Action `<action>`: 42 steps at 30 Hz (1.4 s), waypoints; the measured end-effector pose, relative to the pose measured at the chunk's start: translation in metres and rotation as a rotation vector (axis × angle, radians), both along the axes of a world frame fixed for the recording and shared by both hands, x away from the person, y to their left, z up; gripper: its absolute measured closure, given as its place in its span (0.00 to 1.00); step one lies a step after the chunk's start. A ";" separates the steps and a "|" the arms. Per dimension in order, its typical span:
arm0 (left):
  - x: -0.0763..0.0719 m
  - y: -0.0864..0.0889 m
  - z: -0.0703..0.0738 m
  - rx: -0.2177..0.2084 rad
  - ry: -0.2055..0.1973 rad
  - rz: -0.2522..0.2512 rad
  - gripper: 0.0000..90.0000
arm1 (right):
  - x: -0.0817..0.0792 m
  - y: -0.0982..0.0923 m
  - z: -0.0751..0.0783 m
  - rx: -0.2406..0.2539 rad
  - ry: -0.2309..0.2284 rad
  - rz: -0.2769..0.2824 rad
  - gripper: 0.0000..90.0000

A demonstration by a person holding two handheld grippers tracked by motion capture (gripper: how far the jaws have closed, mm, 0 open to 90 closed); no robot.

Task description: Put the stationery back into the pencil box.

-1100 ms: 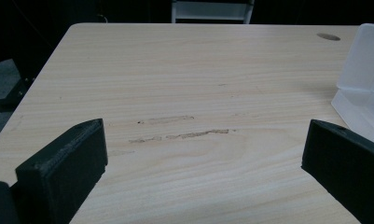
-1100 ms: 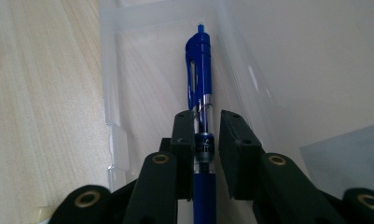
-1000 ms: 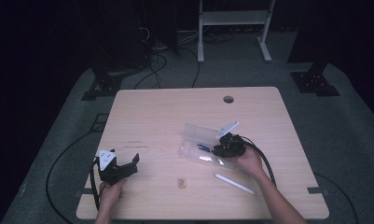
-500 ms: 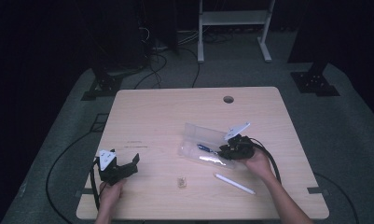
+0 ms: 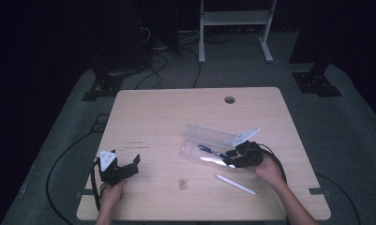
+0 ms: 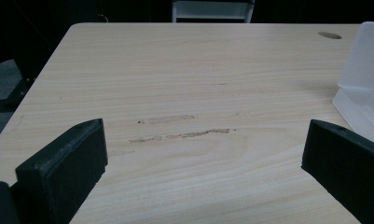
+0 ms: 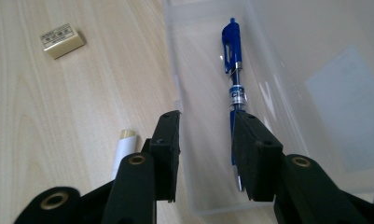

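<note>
right claw: just opening, empty | blue pen: slim, in clear plastic box

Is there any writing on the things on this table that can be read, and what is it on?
Blue pen, silver band: a blue mark starting "Cli", the rest hidden.
Eraser: lines of dark print on its label, too small to read.
White pen and clear plastic box: no writing visible.

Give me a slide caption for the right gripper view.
Right gripper, jaws just opening, above a blue pen lying in the clear plastic case.
</note>
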State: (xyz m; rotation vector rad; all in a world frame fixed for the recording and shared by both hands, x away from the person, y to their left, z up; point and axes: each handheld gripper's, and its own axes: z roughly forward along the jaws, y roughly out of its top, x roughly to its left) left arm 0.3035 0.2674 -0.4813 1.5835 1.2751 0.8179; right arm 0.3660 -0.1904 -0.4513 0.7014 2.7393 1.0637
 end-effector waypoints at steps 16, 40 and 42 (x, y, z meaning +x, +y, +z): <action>0.000 -0.001 0.000 0.000 0.000 0.000 0.00 | -0.025 -0.005 -0.001 0.007 0.004 0.023 0.67; 0.000 -0.001 0.000 0.003 -0.001 0.001 0.00 | -0.053 -0.023 -0.015 0.032 0.022 0.031 0.69; 0.000 -0.001 0.000 0.003 -0.002 0.001 0.00 | -0.056 -0.024 -0.017 0.037 0.026 0.034 0.69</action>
